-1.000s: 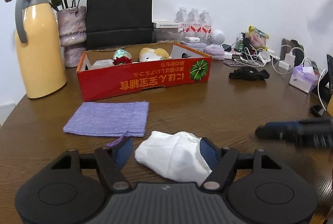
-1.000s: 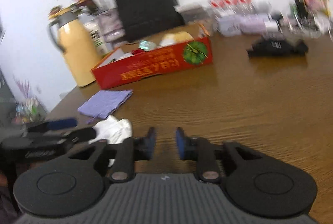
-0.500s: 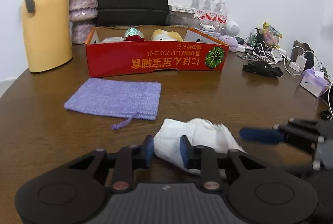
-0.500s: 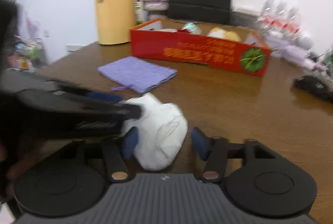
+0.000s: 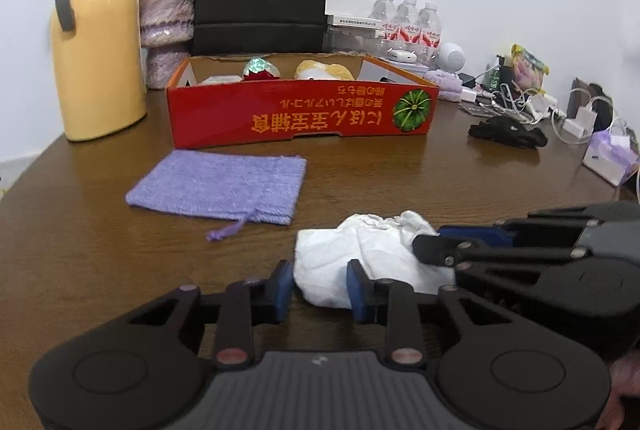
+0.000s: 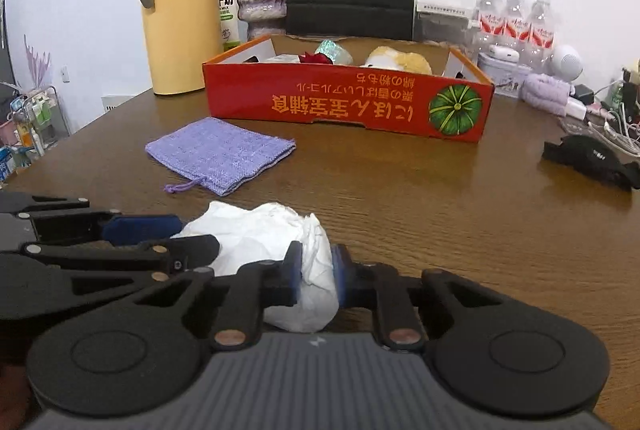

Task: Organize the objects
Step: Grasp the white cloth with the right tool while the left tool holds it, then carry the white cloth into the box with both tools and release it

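Right gripper [image 6: 314, 276] has closed, fingers pinching the white cloth [image 6: 260, 234]; left gripper [image 5: 320, 284] level, fingers pinching its other end.

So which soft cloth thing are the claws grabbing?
The crumpled white cloth, pinched by the right claw and left claw. The purple pouch lies flat, untouched.

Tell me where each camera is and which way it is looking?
Left wrist: sits on the left gripper, looks forward over the table; its fingers pinch the white cloth, and the right gripper reaches in from the right.
Right wrist: sits on the right gripper, looks the same way; its fingers squeeze the cloth, with the left gripper at left.
Both see the cloth, purple pouch, red box and yellow jug.
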`<action>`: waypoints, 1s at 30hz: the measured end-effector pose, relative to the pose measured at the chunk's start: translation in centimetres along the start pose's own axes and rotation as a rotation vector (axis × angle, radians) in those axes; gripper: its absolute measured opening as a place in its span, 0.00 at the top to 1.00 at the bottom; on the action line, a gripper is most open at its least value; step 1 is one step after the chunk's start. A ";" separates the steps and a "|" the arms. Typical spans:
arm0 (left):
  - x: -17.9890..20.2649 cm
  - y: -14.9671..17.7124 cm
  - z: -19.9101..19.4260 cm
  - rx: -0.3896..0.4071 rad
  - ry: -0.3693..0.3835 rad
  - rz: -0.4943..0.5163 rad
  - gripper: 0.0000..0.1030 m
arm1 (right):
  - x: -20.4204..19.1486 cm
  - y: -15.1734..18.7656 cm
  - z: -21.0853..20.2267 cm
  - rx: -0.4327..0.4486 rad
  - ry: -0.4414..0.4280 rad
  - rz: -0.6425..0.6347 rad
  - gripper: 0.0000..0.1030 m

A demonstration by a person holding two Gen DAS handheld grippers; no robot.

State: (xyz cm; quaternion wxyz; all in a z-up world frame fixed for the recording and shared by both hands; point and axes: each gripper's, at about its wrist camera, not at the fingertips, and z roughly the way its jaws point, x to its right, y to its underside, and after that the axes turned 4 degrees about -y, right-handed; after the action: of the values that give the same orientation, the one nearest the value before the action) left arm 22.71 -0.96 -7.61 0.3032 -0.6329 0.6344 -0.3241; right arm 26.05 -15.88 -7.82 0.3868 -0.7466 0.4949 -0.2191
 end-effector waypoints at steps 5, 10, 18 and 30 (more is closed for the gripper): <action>0.7 1.5 -2.8 0.025 -0.028 -0.027 0.98 | 0.2 2.2 -2.8 0.021 -0.029 0.089 0.85; 1.7 1.0 -4.7 0.085 0.005 -0.009 0.98 | 1.7 3.6 -5.5 0.051 -0.078 0.190 0.87; -0.4 -10.4 -1.0 0.230 0.110 -0.017 0.98 | 5.6 -5.3 -4.8 0.197 -0.077 0.129 0.95; -7.7 -19.7 15.8 0.011 -0.031 -0.074 0.77 | 8.2 -19.2 14.1 0.066 -0.135 0.058 0.94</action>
State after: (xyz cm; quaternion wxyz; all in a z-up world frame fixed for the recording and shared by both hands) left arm 47.34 6.48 -1.78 0.3045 -0.6593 0.6037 -0.3288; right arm 50.40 -14.18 -1.56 0.4499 -0.7319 0.4815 -0.1735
